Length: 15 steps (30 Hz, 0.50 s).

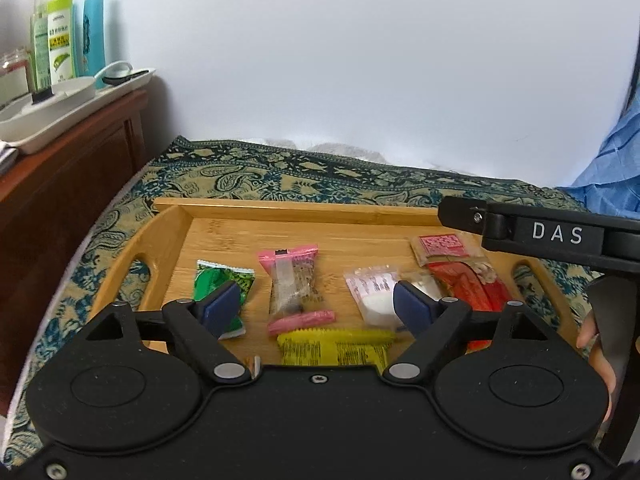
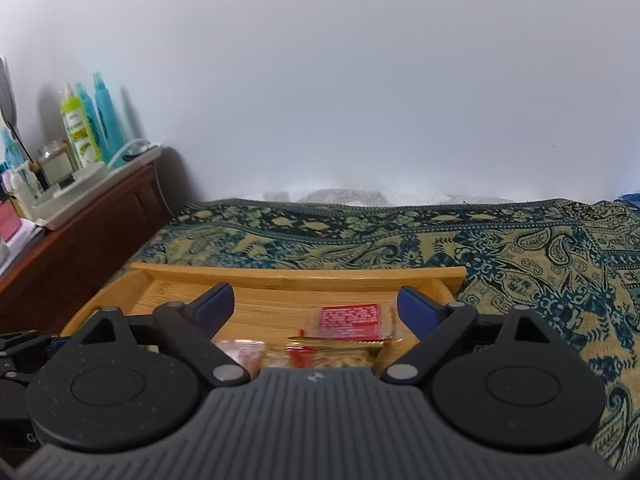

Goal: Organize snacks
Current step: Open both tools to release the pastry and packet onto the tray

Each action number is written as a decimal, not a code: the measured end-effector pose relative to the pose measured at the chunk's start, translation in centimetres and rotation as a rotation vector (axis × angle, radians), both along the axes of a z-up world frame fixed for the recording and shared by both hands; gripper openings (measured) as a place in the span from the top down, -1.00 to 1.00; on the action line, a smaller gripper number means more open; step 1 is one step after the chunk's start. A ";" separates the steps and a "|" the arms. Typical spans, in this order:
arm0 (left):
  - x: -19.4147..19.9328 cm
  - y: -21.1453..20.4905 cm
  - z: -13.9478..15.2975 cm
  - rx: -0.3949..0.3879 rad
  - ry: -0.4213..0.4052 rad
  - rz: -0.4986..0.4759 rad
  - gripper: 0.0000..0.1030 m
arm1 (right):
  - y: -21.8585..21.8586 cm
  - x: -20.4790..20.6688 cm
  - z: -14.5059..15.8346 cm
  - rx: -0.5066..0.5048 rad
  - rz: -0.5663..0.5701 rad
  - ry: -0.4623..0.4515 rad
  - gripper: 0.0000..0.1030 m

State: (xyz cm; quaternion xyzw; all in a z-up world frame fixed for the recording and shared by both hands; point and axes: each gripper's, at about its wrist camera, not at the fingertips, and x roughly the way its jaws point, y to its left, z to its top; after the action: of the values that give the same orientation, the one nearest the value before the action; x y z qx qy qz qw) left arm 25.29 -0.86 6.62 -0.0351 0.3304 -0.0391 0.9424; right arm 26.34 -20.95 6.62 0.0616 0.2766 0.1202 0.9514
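Black housing of the left gripper (image 1: 316, 304) fills the foreground of the left wrist view, blue-padded jaws spread wide with nothing clamped between them. Beyond the pads: one bamboo tray (image 1: 304, 210) with cut-out handles at each end, resting on a teal and tan paisley cloth (image 1: 256, 176). Contents of tray, left to right: green snack packet (image 1: 216, 276), partly hidden behind the left pad; pink-ended clear wrapper (image 1: 294, 284), lying lengthwise in the middle; white snack pouch (image 1: 374, 292), partly behind the right pad; red snack packet (image 1: 460, 268) with a printed red label at its far end, near the right handle. Yellow snack bar (image 1: 336, 346) lies crosswise at the near edge, just below the pink-ended wrapper and close to touching it. Right gripper (image 2: 316, 308), seen from its own camera, likewise has its jaws wide apart and empty, above the tray's right portion with the red snack packet showing between them; the same tool enters the left wrist view from the right edge, lettered "DAS", with fingers of a hand (image 1: 596, 352) on its grip. Background items: wooden cabinet (image 1: 72, 184) at left carrying a white tray (image 1: 52, 120) of bottles, among them a green bottle (image 1: 60, 40) and a blue spray bottle (image 1: 94, 28); pale wall behind; blue fabric (image 1: 612, 168) at far right.
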 end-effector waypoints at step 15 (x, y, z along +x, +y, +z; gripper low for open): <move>-10.0 1.0 1.4 0.033 -0.075 -0.002 -0.83 | 0.0 -9.6 1.6 0.038 -0.005 -0.107 -1.00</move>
State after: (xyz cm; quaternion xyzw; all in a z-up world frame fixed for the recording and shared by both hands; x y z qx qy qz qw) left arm 15.25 0.13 8.03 -0.0175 0.2953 -0.0360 0.9546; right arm 16.73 -20.91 8.17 0.0739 0.2227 0.1260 0.9639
